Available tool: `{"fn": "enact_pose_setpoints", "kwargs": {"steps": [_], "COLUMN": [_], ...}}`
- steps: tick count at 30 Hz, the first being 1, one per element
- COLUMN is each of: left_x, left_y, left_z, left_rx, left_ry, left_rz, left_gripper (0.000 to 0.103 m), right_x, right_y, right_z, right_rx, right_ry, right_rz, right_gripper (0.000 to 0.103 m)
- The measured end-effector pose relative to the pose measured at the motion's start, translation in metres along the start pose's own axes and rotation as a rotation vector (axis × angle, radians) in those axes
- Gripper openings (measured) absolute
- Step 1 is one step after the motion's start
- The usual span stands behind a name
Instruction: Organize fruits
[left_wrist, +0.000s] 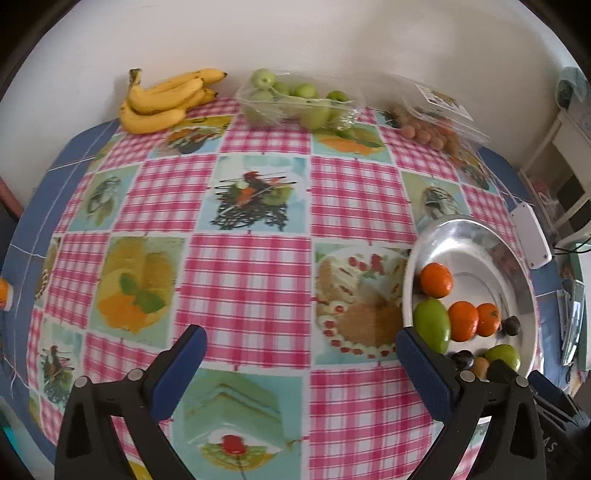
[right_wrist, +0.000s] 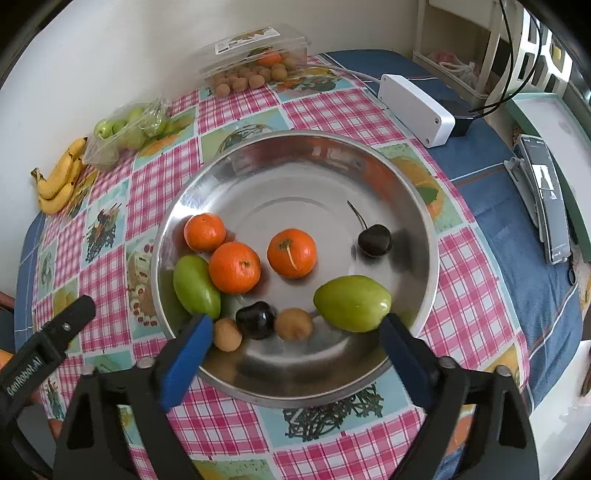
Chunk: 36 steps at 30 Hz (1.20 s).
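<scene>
A steel bowl (right_wrist: 303, 162) holds three tangerines (right_wrist: 235, 267), two green fruits (right_wrist: 352, 302), two dark cherries (right_wrist: 374, 240) and two small brown fruits (right_wrist: 294, 324). My right gripper (right_wrist: 295, 354) is open and empty just above the bowl's near rim. My left gripper (left_wrist: 301, 363) is open and empty over the checked tablecloth, left of the bowl (left_wrist: 461, 236). At the far edge lie bananas (left_wrist: 166, 99), a clear tray of green fruits (left_wrist: 295, 99) and a clear box of small brown fruits (left_wrist: 428, 125).
A white power box (right_wrist: 417, 109) with cables lies right of the bowl. A phone on a stand (right_wrist: 546, 199) is at the right edge. The left gripper's finger (right_wrist: 55, 332) shows at lower left in the right wrist view. A wall runs behind the table.
</scene>
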<state>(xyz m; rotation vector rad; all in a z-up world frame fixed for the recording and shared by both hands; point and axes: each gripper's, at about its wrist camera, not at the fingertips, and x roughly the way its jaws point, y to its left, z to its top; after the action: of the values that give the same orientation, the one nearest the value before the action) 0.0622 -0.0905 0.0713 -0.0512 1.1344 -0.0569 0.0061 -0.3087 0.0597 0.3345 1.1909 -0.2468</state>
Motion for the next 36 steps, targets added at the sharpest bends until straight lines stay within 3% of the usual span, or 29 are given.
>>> {"fn": "enact_pose_setpoints", "kwargs": {"steps": [10, 17, 23, 36], "left_x": [0.001, 0.003, -0.001, -0.017], "left_y": [0.016, 0.025, 0.027, 0.030], "left_z": [-0.008, -0.019, -0.036, -0.066], "left_rx": [-0.014, -0.017, 0.035, 0.061], "left_ry": [0.018, 0.012, -0.010, -0.013], "left_rz": [0.056, 0.031, 0.168, 0.205], "left_gripper": [0.103, 0.103, 0.103, 0.103], "right_x": [-0.003, -0.009, -0.008, -0.022], "right_y": [0.004, 0.007, 0.007, 0.000], "right_z": [-0.005, -0.010, -0.015, -0.041], "right_rx": [-0.037, -0.041, -0.028, -0.051], "right_ry": [-0.017, -0.039, -0.052, -0.073], "right_rz": [-0.014, 0.006, 0.009, 0.013], "right_gripper": [0.101, 0.101, 0.101, 0.101]}}
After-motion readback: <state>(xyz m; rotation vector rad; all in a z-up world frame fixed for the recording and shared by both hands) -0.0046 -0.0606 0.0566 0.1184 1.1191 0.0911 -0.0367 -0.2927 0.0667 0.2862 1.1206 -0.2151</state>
